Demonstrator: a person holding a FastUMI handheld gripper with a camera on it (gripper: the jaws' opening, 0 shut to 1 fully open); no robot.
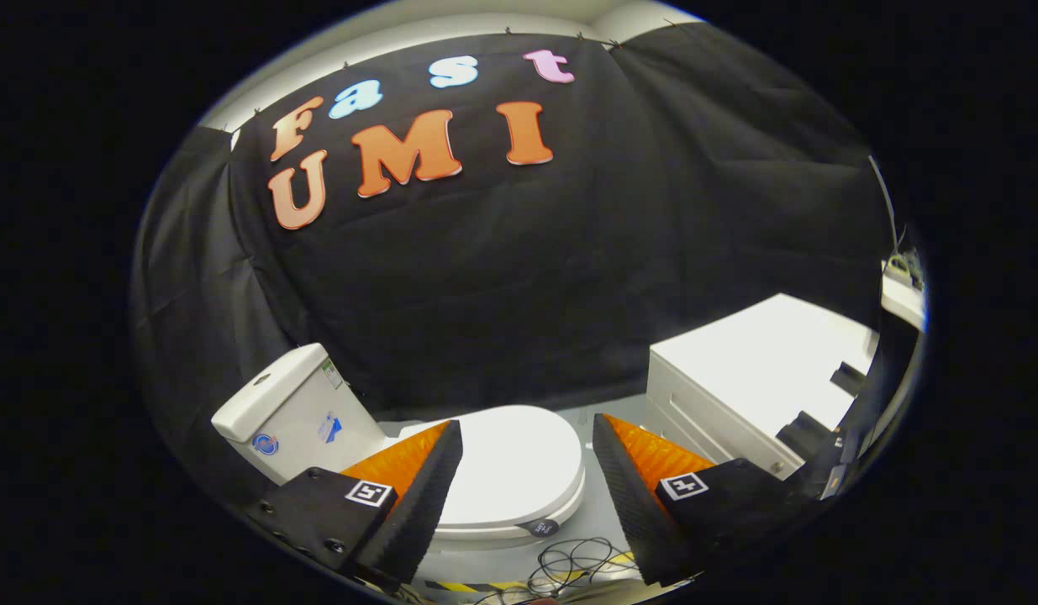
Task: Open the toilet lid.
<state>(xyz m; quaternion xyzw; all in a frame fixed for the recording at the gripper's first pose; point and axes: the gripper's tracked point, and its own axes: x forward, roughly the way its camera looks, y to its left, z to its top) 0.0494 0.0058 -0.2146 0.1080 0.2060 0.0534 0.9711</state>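
While the lid [519,458] lies flat and closed on the bowl, you are well above it, looking down. Leftmost stands the tank [296,412], against the black cloth wall. From the tank the lid's long axis runs rightward and toward you, ending in the rounded front rim, where a small dark tab [542,527] sits. That rim is the end to lift; the hinge end is by the tank. The lid shows between your two fingers [422,496] and beyond them, nothing touching it. The gripper [527,437] stands wide open and holds nothing, the gap about spanning the lid's width. Below the front rim, loose cables [573,563] lie on the floor. Right of the toilet, well apart, stands a white cabinet [754,378]. Judgement: you need to drop down and forward to reach the front rim's underside.
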